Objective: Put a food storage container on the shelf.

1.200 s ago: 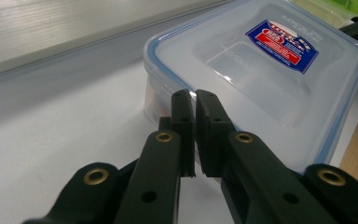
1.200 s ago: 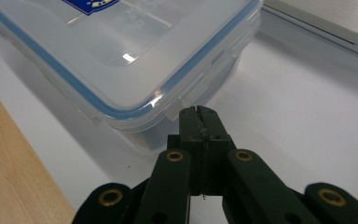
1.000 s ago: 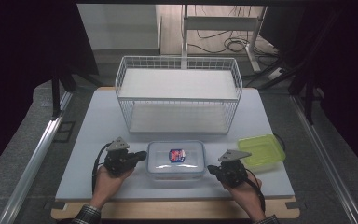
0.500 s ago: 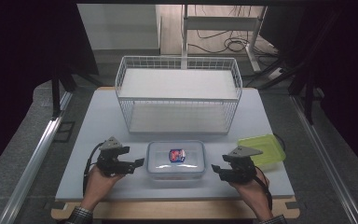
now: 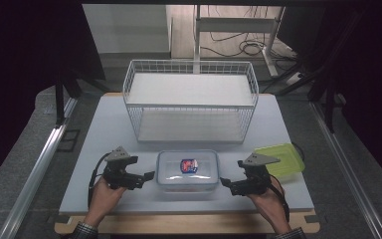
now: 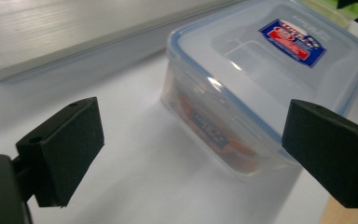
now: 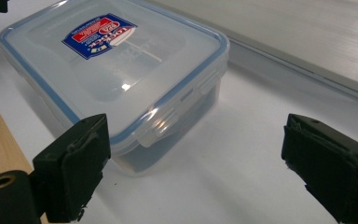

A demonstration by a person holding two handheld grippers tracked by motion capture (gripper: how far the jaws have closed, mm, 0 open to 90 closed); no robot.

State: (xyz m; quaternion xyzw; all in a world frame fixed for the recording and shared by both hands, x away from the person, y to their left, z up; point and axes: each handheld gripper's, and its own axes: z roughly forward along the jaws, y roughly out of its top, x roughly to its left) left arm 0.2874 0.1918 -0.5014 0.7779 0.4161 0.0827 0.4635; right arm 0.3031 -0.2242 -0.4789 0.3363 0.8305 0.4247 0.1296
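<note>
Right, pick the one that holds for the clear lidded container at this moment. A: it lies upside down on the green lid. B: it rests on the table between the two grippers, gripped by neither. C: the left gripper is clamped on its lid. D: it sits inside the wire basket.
B: the clear container rests on the table, with the left gripper and right gripper on either side, both with jaws open and off it.

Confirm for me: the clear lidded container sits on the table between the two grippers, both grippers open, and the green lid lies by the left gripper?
Not quite. The green lid lies by the right gripper, as the high view shows. The rest holds: the clear container sits between the open left gripper and right one.
</note>
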